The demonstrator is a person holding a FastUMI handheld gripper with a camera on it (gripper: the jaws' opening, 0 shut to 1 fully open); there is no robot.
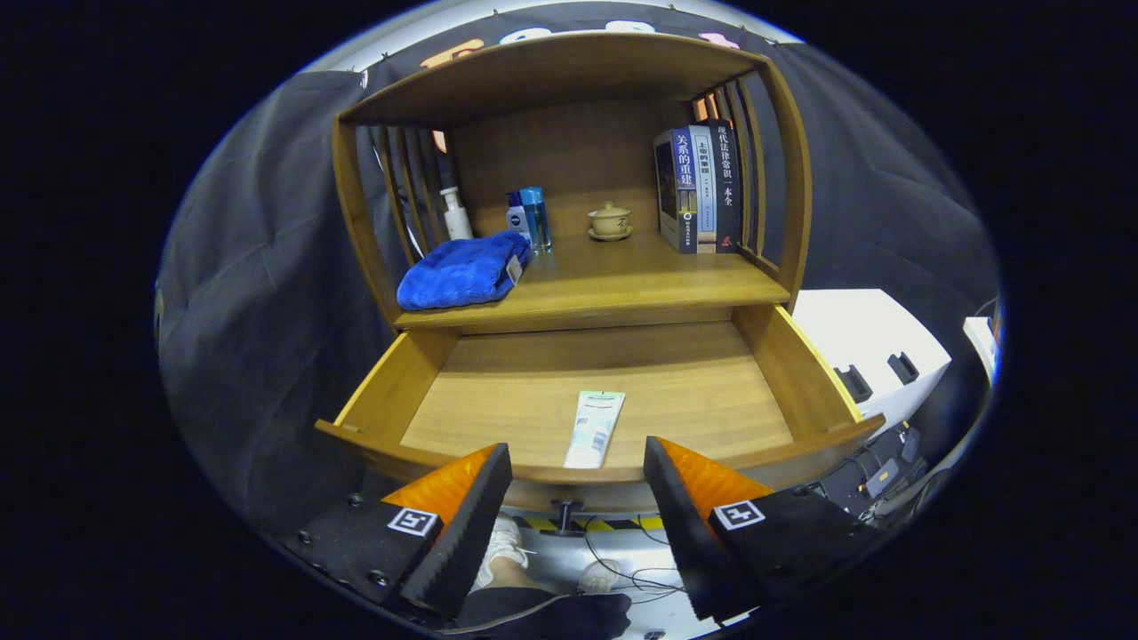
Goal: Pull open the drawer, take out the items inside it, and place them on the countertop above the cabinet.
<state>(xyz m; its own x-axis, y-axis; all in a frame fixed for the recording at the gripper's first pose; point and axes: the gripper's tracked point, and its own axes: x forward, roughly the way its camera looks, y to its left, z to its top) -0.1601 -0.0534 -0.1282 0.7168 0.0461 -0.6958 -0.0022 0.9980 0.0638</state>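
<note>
The tube [594,428] is lying flat on the floor of the drawer [800,373], lengthwise, close to the front rim and a little below the middle of the frame. It looks to be the one item left to lift out, so the drawer is standing pulled fully open, with its knob [565,514] showing just under the front board. The tongs [578,480] are hanging wide open at the bottom of the frame, holding nothing and touching nothing; the tube's near end is sitting just ahead of them, in line with the gap between the fingers, which I take as lining up for a grab. Above the drawer, the table [622,289] of the cabinet is carrying a folded blue towel [462,271] at upper left, then bottles [531,216], a small lidded cup [610,220] and upright books [698,188] toward the upper right, leaving bare wood near its front edge for the tube.
</note>
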